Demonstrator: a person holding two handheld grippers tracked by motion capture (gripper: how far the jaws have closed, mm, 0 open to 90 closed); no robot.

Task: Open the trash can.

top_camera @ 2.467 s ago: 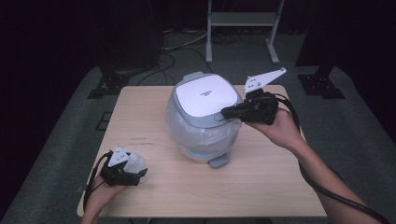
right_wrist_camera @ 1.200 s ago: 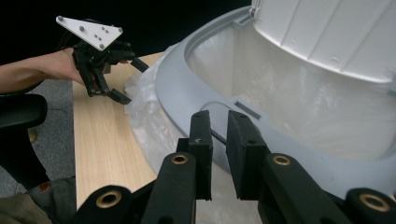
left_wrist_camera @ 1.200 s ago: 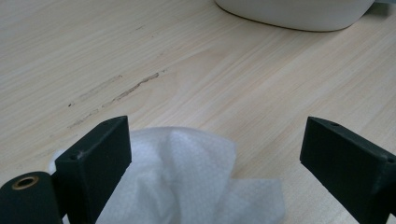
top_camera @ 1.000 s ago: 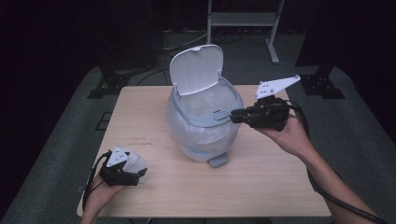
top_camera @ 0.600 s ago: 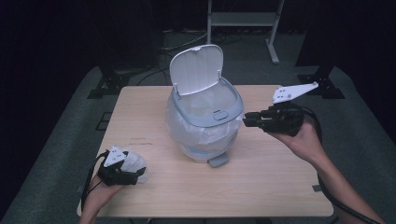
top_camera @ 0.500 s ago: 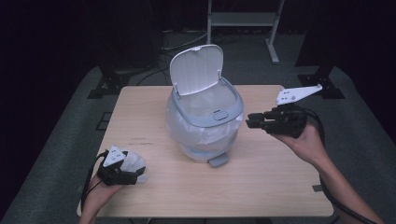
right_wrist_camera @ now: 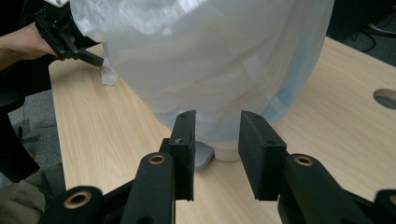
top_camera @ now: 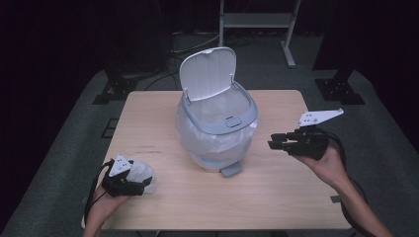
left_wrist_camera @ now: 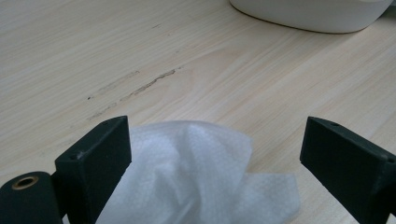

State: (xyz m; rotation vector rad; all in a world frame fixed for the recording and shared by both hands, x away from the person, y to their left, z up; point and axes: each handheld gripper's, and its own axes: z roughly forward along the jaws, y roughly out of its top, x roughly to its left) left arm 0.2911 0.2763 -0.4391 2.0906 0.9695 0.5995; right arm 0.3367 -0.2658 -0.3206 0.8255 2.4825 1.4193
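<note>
A round white bin lined with a translucent bag stands mid-table, its lid tipped up and open. A grey pedal sticks out at its foot. My right gripper hovers to the bin's right, pointing at it; in the right gripper view the right gripper is open by a narrow gap with nothing in it, facing the bagged bin. At the front left, my left gripper rests on the table. Its jaws stand wide open around a crumpled white tissue without pinching it.
The wooden table has bare room in front of and beside the bin. A round cable hole sits in the tabletop. Beyond the table lie dark floor, cables and a metal rack.
The bin's lid, shut 2.5 s ago, has sprung open. My right gripper has drawn back from the bin's front to the right. The left gripper has stayed by the tissue.
</note>
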